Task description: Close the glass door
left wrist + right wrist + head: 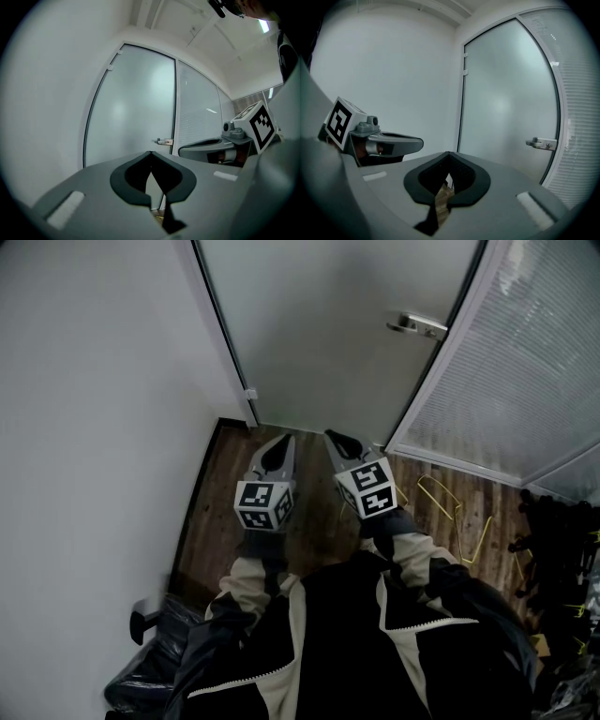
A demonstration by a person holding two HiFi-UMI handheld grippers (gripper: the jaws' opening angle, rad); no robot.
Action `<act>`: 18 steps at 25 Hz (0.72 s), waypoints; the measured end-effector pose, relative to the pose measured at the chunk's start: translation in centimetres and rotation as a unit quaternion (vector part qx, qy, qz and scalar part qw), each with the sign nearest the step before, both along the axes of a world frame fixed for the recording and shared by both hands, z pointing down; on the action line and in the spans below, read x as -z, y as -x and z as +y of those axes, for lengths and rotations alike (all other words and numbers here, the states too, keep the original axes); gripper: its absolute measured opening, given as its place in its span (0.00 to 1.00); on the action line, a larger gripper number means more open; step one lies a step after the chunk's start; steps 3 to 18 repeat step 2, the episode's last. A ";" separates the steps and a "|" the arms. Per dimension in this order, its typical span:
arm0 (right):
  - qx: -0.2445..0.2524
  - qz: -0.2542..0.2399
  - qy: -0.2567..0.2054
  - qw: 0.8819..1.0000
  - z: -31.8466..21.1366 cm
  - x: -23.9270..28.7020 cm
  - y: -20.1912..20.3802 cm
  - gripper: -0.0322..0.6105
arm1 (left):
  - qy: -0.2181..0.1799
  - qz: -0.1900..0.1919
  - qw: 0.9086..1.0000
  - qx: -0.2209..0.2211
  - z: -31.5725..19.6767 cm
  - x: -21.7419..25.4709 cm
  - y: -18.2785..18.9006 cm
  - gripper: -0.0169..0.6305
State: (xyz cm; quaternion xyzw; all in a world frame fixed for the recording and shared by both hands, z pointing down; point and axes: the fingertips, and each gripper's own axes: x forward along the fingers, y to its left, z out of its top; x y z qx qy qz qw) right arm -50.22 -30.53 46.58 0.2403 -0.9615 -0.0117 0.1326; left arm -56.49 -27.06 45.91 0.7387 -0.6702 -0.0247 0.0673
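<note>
1. while both hand-held grippers point toward the frosted glass door [328, 324], neither one touches it. the door stands ahead of them, between the white wall [94, 427] on the left and a partition with blinds [525, 362] on the right.
2. the left gripper [279, 448] has its jaws pressed together at the tips, with nothing between them. in its own view only a sliver of the scene beyond shows through the gap behind the tips.
3. the right gripper [339, 439] is pressed together the same way and is empty. the wooden floor [309, 521] shows through the small opening behind its tips.
4. the two grippers are held side by side and near each other, low in front of the body and above the floor. their marker cubes face up toward the head camera.
5. forearms in black and beige sleeves [412, 554] run back from each gripper to the torso.
6. the door handle [417, 325] sits at the door's right edge, just beside the partition and to the right of both grippers. whether the door is fully latched i cannot tell.
</note>
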 end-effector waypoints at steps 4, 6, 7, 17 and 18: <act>0.000 0.002 0.000 1.000 0.5 0.1 0.0 0.05 | 0.000 0.000 1.000 0.006 0.5 0.0 0.4 0.03; 0.000 0.002 0.000 1.000 0.5 0.1 0.0 0.05 | 0.000 0.000 1.000 0.006 0.5 0.0 0.4 0.03; 0.000 0.002 0.000 1.000 0.5 0.1 0.0 0.05 | 0.000 0.000 1.000 0.006 0.5 0.0 0.4 0.03; 0.000 0.002 0.000 1.000 0.5 0.1 0.0 0.05 | 0.000 0.000 1.000 0.006 0.5 0.0 0.4 0.03; 0.000 0.002 0.000 1.000 0.5 0.1 0.0 0.05 | 0.000 0.000 1.000 0.006 0.5 0.0 0.4 0.03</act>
